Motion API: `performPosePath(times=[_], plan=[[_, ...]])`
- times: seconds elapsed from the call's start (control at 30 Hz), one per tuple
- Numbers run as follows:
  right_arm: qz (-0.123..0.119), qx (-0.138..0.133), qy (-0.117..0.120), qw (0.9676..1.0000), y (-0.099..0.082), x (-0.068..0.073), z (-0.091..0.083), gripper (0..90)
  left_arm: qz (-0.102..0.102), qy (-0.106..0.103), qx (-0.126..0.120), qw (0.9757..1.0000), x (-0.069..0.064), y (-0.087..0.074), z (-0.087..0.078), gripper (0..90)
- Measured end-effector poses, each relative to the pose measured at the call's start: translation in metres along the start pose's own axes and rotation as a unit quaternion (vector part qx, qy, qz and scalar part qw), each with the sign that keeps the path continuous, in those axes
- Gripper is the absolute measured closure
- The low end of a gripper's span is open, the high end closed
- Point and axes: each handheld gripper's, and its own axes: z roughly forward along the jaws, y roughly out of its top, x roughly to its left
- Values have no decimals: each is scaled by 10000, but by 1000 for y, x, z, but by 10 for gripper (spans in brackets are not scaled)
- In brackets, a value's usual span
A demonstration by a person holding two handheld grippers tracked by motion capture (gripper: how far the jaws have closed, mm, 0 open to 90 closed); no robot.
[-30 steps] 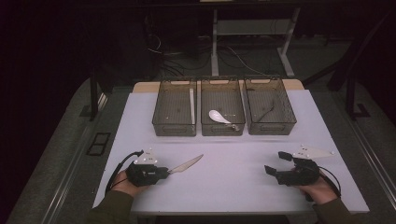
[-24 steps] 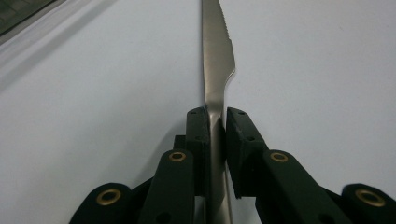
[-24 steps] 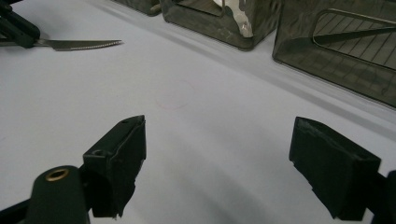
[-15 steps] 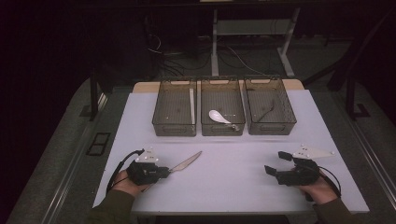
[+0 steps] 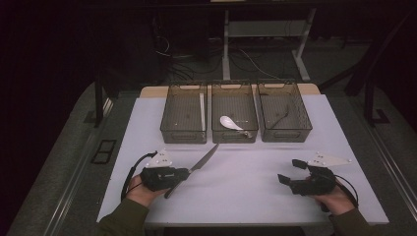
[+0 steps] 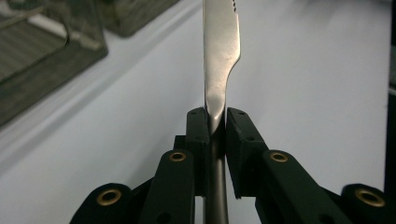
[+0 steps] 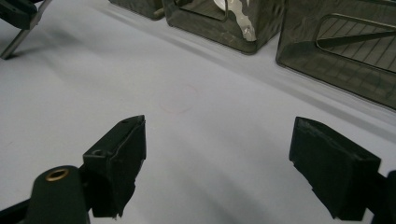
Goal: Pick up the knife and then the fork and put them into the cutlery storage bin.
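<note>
On the white table [image 5: 255, 172], the left gripper [image 5: 183, 173] is clamped on a knife [image 5: 204, 161] — blade aimed up-right at the nearest, leftmost bin [image 5: 183, 135] — while the right gripper [image 5: 290, 172] rests with jaws apart.

I count three dark mesh bins in a row at the far edge of the white table [image 5: 255, 172]. The left bin [image 5: 183, 119] holds a pale stick along its right wall, the middle bin [image 5: 234, 119] a white spoon [image 5: 230, 123], and the right bin [image 5: 283, 118] a thin dark item I cannot identify. Cables [image 5: 246, 59] trail across the dark floor beyond.
</note>
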Motion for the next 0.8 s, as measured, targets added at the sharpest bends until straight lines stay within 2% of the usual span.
performPosePath(times=[0.13, 0.33, 0.4, 0.43, 0.57, 0.63, 0.7, 0.8], plan=[[6, -15, 92, 10000, 3, 3, 0, 187, 25, -95, -265, 9996, -5, 12, 3, 788], [-38, -194, 483, 9986, 24, 14, -1, 167, 109, -208, -498, 9985, -14, 29, 8, 791], [-14, -262, 740, 9969, 35, 20, 0, 178, 167, -187, -533, 9983, -17, 38, 14, 792], [8, -331, 904, 9954, 41, 24, 3, 201, 193, -165, -539, 9982, -18, 41, 17, 791], [-13, -410, 1132, 9927, 59, 37, 15, 315, 219, -79, -593, 9980, -25, 61, 33, 791], [-23, -487, 1240, 9911, 69, 43, 23, 404, 260, -61, -611, 9978, -29, 72, 41, 791], [-38, -541, 1374, 9890, 77, 45, 30, 463, 275, -55, -661, 9974, -33, 81, 49, 791], [83, -673, 1544, 9857, 88, 45, 40, 544, 297, 5, -720, 9970, -38, 94, 62, 791]])
